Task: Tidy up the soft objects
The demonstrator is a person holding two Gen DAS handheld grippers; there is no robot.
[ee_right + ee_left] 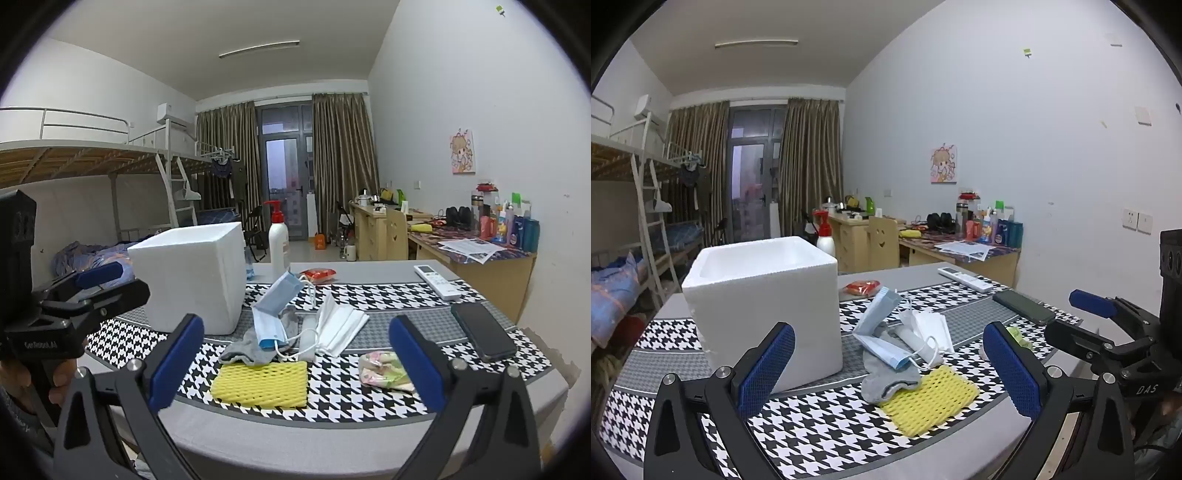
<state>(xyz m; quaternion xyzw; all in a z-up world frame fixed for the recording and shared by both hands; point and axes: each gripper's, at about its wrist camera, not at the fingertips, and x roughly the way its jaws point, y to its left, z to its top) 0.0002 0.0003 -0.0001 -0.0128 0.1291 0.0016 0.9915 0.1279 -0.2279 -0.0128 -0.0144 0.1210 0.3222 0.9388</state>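
both the left gripper (888, 369) and right gripper (295, 363) hover empty, jaws spread wide. on the houndstooth table (332, 402), beside a white foam box (764, 306), lie a grey sock (886, 380), blue masks (877, 325), white masks (341, 325) and a yellow foam net (262, 384).

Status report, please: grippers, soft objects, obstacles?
Left gripper, right gripper open, empty. Sock, masks, yellow foam net outside foam box. Nothing blocking.

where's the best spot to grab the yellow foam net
Probably the near edge of the yellow foam net, coming in low from the table's front. It lies flat, its far edge tucked under the grey sock, while the near edge is free. The open right claw already faces it.
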